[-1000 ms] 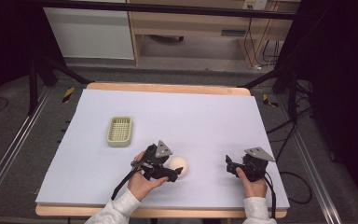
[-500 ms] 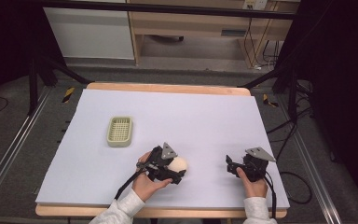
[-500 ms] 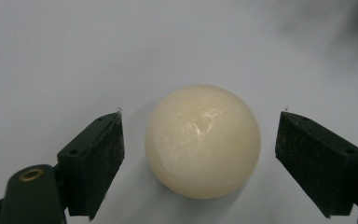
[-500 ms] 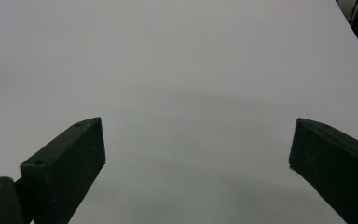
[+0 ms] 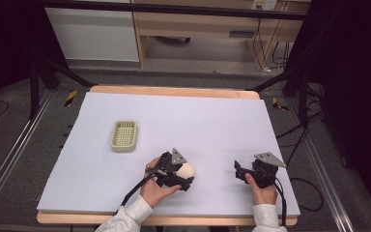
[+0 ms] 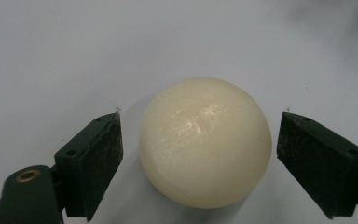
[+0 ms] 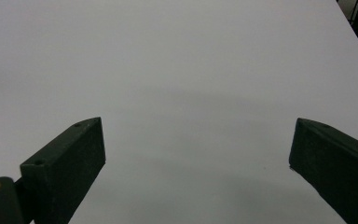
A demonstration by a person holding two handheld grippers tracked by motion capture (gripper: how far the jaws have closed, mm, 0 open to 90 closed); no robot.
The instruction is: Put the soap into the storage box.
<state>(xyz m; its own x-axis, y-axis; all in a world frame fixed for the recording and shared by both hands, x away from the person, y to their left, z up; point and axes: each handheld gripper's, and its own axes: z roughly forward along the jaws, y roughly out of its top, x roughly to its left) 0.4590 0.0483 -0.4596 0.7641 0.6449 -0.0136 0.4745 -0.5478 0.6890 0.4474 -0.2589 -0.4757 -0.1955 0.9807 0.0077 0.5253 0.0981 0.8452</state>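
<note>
Lying between spread left tongs [image 6: 200, 140], soap [image 6: 205, 142]

The surface [image 5: 212, 121] is a pale lavender-white sheet laid over a wooden top, whose edge shows along the far and near sides. A pale green slotted tray [image 5: 124, 136] lies on it left of centre, toward the middle. A cream, rounded lump [image 5: 186, 170] rests on it nearer the front, well apart from the tray, smooth and faintly glossy in the left gripper view.
</note>
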